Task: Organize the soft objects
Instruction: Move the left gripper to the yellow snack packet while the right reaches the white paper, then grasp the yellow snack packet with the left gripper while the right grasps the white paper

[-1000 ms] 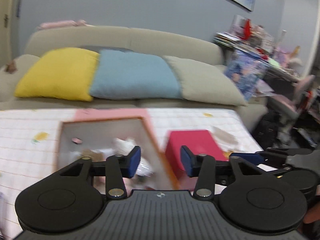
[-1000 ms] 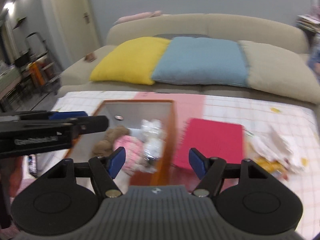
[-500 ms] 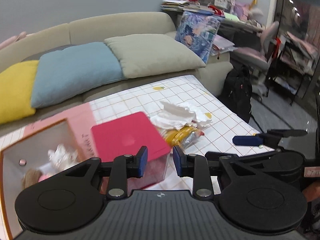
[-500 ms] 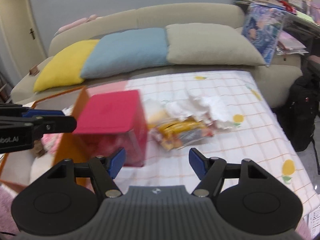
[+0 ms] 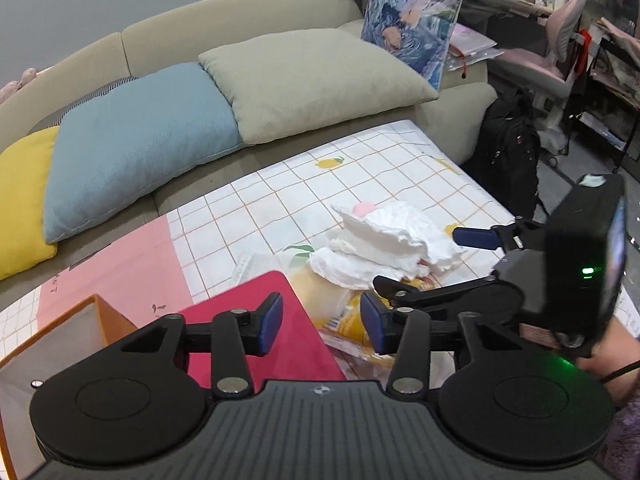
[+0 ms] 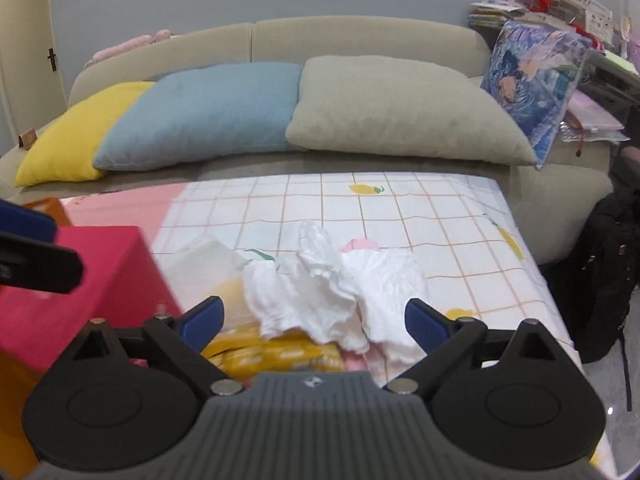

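Observation:
A heap of crumpled white cloth (image 5: 384, 240) (image 6: 332, 284) lies on the checked tablecloth, with a yellow packet (image 5: 352, 316) (image 6: 256, 354) under its near side and a small pink item (image 6: 360, 245) behind it. My right gripper (image 6: 314, 320) is open and empty, with the cloth heap just beyond its fingers. My left gripper (image 5: 322, 322) is open and empty, above the edge of the red box (image 5: 256, 320) and the yellow packet. The right gripper also shows in the left wrist view (image 5: 424, 260), at the right of the heap.
An orange open box (image 5: 60, 332) stands at the left beside the red box (image 6: 76, 280). A beige sofa (image 6: 360, 40) with yellow, blue and grey cushions runs behind the table. A black backpack (image 6: 604, 272) sits on the floor off the table's right edge.
Both views have swung right, from the orange box with toys to the white cloth heap. The left gripper narrowed, then opened wider. The right gripper stayed open and came nearer the heap.

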Demonstrator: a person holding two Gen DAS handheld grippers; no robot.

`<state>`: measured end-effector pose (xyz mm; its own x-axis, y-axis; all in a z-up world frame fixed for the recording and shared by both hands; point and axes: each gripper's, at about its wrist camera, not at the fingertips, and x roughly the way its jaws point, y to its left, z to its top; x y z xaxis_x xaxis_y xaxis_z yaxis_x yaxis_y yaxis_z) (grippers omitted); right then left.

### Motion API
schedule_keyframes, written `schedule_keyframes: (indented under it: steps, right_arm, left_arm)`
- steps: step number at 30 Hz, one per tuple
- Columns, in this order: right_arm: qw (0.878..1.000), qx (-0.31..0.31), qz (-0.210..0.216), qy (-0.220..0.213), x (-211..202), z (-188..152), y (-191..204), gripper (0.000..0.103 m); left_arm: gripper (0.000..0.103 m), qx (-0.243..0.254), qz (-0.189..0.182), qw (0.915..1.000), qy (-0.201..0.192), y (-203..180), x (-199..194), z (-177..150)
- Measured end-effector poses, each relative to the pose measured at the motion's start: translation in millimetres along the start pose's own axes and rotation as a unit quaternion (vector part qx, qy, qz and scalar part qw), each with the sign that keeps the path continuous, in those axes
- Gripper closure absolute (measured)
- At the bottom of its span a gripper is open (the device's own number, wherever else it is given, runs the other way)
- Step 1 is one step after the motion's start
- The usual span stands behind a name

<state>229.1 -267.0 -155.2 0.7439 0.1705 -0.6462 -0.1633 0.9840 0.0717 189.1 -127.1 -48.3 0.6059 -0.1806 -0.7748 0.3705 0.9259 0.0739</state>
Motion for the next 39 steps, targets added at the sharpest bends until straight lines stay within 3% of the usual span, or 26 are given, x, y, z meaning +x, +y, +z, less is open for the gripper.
schedule_keyframes:
  steps: [4, 9, 12, 16, 22, 26, 32, 34, 36, 39]
  right_arm:
    - [1.0, 0.009, 0.014, 0.006, 26, -1, -10, 0.014]
    - [0.996, 0.049, 0.055, 0.043, 47, -7, -28, 0.05]
    - [0.996, 0.045, 0.058, 0.041, 46, -9, -28, 0.078]
    - [0.995, 0.076, 0.061, 0.028, 31, -3, -42, 0.094]
    - [0.99, 0.132, 0.029, 0.026, -17, -3, -71, 0.096]
    - [0.982, 0.183, 0.024, 0.023, -53, -21, -88, 0.096]
    - [0.947, 0.309, 0.002, 0.081, -60, -60, -114, 0.096]
    - [0.942, 0.324, 0.009, 0.087, -54, -64, -118, 0.096]
    - [0.945, 0.316, 0.009, 0.086, -51, -62, -113, 0.096]
    - [0.95, 0.299, 0.012, 0.086, -48, -61, -107, 0.096]
  left_arm:
    - [0.047, 0.006, 0.004, 0.9998, 0.018, -2, 15, 5]
    - [0.047, 0.014, -0.001, 0.9994, 0.033, -10, 33, 7]
    - [0.047, 0.017, -0.008, 0.9991, 0.037, -17, 40, 8]
    - [0.046, 0.036, -0.021, 0.9984, 0.038, -30, 43, 6]
    - [0.039, 0.129, -0.044, 0.9897, 0.042, -64, 52, -3]
    - [0.034, 0.18, -0.028, 0.9819, 0.052, -82, 70, -10]
    - [0.03, 0.239, 0.004, 0.9682, 0.075, -100, 102, -21]
    - [0.03, 0.257, 0.022, 0.962, 0.09, -105, 114, -26]
    - [0.029, 0.284, 0.041, 0.9532, 0.096, -113, 121, -29]
    - [0.029, 0.331, 0.075, 0.9335, 0.117, -129, 131, -32]
